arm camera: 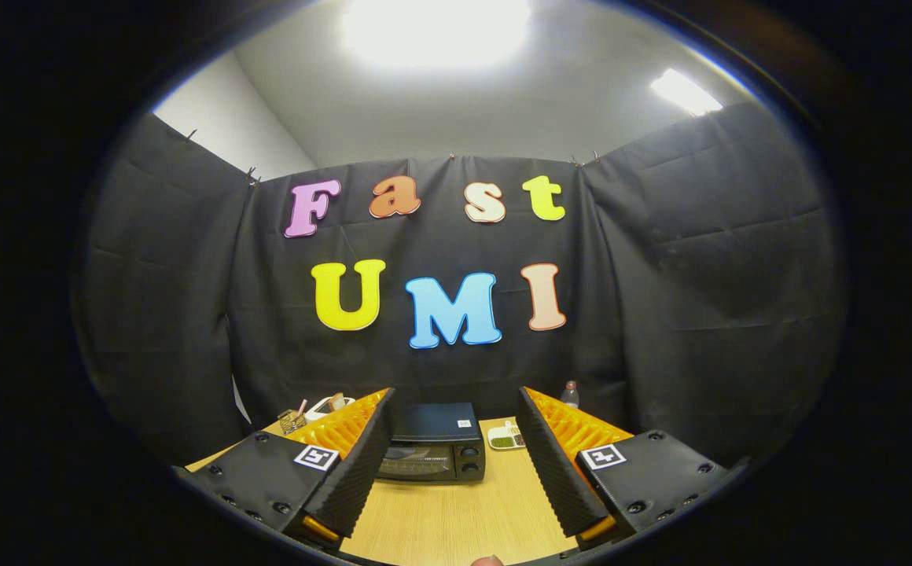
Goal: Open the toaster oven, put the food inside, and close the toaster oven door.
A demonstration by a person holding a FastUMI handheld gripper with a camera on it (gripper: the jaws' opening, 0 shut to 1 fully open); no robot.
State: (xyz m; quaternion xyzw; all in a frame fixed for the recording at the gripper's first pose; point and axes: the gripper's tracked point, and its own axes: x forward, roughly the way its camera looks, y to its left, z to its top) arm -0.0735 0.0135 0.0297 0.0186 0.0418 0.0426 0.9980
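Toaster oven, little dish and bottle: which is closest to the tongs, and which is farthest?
Seen from the open tongs:
1. Toaster oven, just ahead, between the fingers, door shut.
2. Little dish, beside the oven's knob side, slightly farther back.
3. Bottle, farthest, by the black cloth wall behind the right finger.

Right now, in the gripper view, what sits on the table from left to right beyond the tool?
Small basket → white tray of food → toaster oven, door closed, seen between the open tool's fingers → small divided dish → bottle.
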